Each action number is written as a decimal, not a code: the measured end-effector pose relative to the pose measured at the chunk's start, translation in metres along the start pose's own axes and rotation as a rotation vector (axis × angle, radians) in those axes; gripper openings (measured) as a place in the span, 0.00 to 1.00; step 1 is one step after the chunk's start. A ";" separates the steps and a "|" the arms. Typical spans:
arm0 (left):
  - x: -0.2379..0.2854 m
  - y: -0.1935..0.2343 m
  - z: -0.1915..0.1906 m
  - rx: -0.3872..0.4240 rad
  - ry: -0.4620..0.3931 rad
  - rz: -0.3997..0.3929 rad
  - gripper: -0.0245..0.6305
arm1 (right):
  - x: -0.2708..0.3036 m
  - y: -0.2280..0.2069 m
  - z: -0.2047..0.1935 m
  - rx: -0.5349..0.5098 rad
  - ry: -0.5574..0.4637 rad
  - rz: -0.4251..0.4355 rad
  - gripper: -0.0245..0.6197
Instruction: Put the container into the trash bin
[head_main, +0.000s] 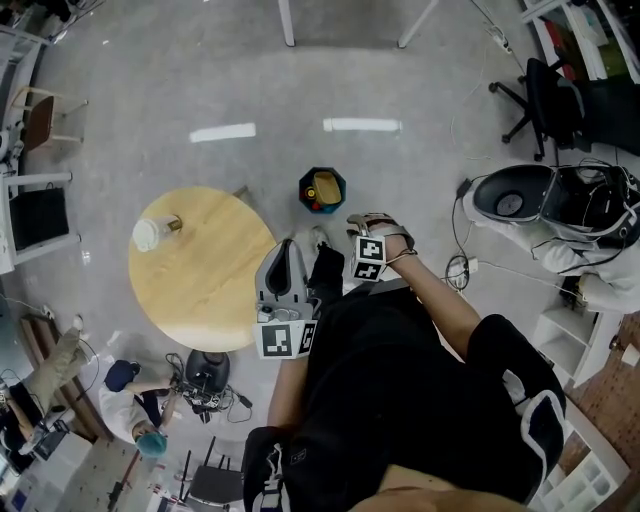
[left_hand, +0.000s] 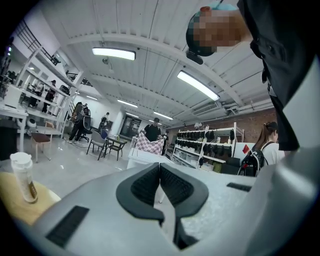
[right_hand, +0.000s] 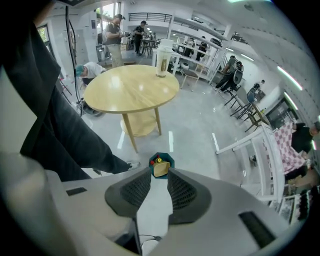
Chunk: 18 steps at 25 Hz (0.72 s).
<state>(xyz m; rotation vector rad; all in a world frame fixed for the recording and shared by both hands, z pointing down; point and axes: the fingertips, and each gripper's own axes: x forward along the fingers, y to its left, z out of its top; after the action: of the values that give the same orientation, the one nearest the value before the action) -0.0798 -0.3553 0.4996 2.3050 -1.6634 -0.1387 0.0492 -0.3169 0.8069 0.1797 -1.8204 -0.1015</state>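
Note:
A dark teal trash bin (head_main: 306, 186) stands on the grey floor, just right of a round wooden table (head_main: 205, 285). A tan container (head_main: 326, 187) lies inside it with a few small coloured bits. My right gripper (head_main: 362, 228) hangs a little right of the bin, pointing steeply down. In the right gripper view its jaws (right_hand: 159, 173) stand apart with nothing between them, and the bin (right_hand: 170, 159) with the container (right_hand: 161, 169) shows beyond the tips. My left gripper (head_main: 288, 248) points level by the table's edge; its pads (left_hand: 160, 166) meet, holding nothing.
A lidded drink cup (head_main: 155, 232) stands on the table's far left side. A person crouches by gear on the floor (head_main: 135, 390). A grey machine (head_main: 520, 195), cables (head_main: 462, 268) and an office chair (head_main: 545, 95) lie to the right.

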 end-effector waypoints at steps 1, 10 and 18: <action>-0.001 -0.003 -0.001 0.003 -0.002 -0.002 0.05 | -0.004 -0.001 0.000 0.013 -0.016 -0.013 0.21; -0.035 -0.067 0.003 0.053 -0.051 -0.021 0.05 | -0.064 0.006 -0.017 0.332 -0.226 -0.074 0.08; -0.099 -0.152 -0.016 0.085 -0.081 0.033 0.05 | -0.155 0.035 -0.052 0.521 -0.469 -0.158 0.08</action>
<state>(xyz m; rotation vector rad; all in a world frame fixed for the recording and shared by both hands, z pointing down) 0.0304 -0.2150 0.4616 2.3618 -1.7777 -0.1587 0.1350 -0.2542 0.6776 0.7173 -2.2686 0.2443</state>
